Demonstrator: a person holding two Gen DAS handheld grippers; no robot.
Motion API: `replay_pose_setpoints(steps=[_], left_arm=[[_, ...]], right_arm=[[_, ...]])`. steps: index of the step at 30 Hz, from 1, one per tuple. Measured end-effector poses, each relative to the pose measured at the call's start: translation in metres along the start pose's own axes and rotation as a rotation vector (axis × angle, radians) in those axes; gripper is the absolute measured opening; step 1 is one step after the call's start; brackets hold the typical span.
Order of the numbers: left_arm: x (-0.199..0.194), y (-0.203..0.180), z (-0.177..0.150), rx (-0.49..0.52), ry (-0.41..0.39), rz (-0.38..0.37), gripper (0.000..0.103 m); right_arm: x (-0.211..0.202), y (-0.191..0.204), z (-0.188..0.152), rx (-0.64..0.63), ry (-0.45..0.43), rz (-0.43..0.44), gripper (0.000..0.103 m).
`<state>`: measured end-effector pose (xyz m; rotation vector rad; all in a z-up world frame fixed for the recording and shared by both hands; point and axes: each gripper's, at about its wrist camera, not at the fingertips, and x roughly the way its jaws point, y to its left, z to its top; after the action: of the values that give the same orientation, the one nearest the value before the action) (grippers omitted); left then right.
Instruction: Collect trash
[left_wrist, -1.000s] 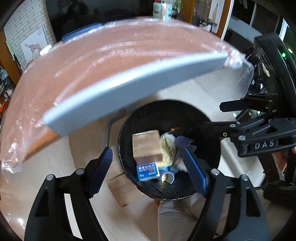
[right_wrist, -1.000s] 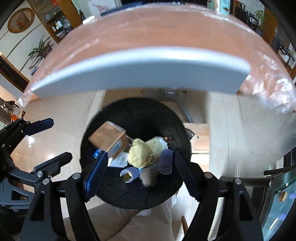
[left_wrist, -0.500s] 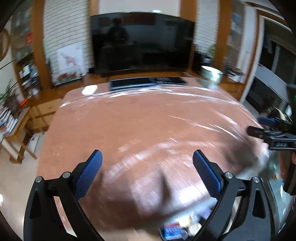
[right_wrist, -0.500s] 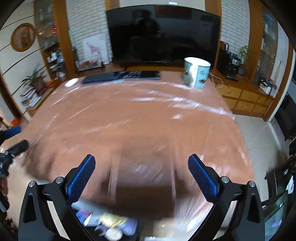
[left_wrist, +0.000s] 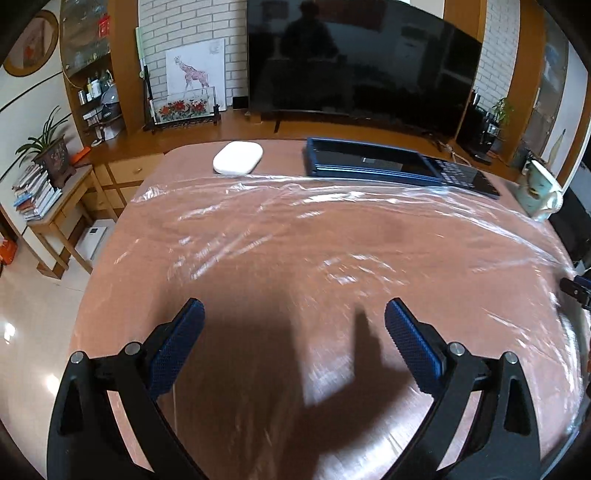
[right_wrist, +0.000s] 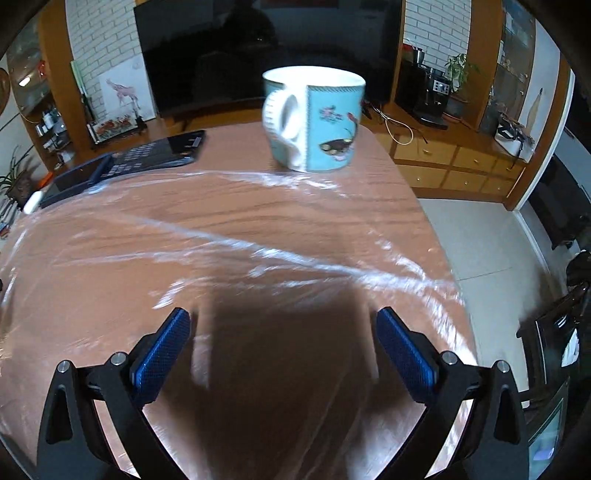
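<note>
Two grippers of mine hang over the surface (left_wrist: 258, 240), both with their blue-padded jaws spread wide and nothing between them. The jaws of each have just been opening, though they stand at full spread now.

My left gripper (left_wrist: 294, 343) points down at the near part of the wood-grain top, which is covered by a sheet of clear plastic film (left_wrist: 332, 221), wrinkled and glinting. No loose trash shows on the film under either gripper; the sheet itself is all that lies beneath my fingers. Well beyond the left gripper, at the far edge, sit a white oval device (left_wrist: 238, 157) and a dark blue keyboard (left_wrist: 399, 168), side by side and apart. A tip of the other gripper shows at the right edge of that view.

My right gripper (right_wrist: 283, 343) hovers above the same film (right_wrist: 221, 236), its shadow dark on the wood between the jaws. Ahead of it, near the far right corner, stands a turquoise mug (right_wrist: 314, 122) with a white handle turned towards me, upright, just past the film's far edge. The keyboard (right_wrist: 147, 155) lies to its left.
</note>
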<state>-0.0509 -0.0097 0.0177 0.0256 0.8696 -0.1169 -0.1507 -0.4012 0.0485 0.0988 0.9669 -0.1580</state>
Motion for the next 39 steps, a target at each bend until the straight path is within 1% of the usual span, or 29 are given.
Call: replay_pose_setpoints(steps=[3, 7, 9, 10, 39], left_arm=[[0.011, 0.005, 0.006, -0.002, 0.012, 0.016, 0.099], [0.022, 0.008, 0.009, -0.017, 0.061, 0.008, 0.099], [0.024, 0.005, 0.009, -0.002, 0.073, 0.028, 0.099], [0.025, 0.003, 0.008, 0.010, 0.079, 0.029, 0.101], [0.027, 0.007, 0.007, 0.002, 0.080, 0.031, 0.102]], right_arm=[[0.006, -0.003, 0.005, -0.024, -0.010, -0.010, 0.099], [0.008, -0.003, 0.006, -0.021, -0.008, -0.019, 0.099], [0.008, -0.003, 0.006, -0.021, -0.008, -0.019, 0.099], [0.008, -0.002, 0.006, -0.021, -0.008, -0.019, 0.099], [0.007, -0.001, 0.006, -0.021, -0.008, -0.019, 0.099]])
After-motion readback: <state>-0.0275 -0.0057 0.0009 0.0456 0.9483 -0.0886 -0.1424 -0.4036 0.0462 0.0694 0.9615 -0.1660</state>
